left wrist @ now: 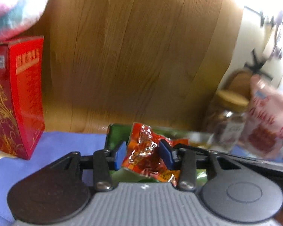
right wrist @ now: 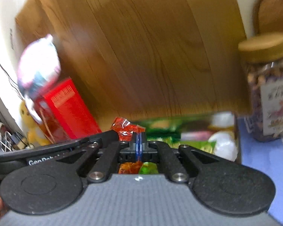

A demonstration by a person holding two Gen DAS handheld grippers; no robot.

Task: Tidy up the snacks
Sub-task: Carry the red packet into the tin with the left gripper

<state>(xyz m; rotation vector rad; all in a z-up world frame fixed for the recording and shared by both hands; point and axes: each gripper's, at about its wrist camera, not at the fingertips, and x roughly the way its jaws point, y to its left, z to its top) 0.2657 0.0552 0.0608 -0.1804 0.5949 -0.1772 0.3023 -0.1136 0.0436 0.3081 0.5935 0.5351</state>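
My left gripper (left wrist: 142, 150) is shut on a crinkled red-orange foil snack packet (left wrist: 147, 150), held over a green box of snacks (left wrist: 118, 131). The same packet (right wrist: 126, 127) shows in the right wrist view, with the left gripper's black arm (right wrist: 69, 145) beside it. My right gripper (right wrist: 139, 145) is shut, its blue pads pressed together with nothing seen between them, above the green snack box (right wrist: 179, 130) with green and white packets in it.
A red carton (left wrist: 18, 98) stands at the left on the blue cloth (left wrist: 66, 143), also seen in the right wrist view (right wrist: 66, 109). A nut jar with a tan lid (right wrist: 268, 90) stands at the right. A pink snack bag (left wrist: 268, 120) is beside the jar. A wooden panel (left wrist: 134, 56) stands behind.
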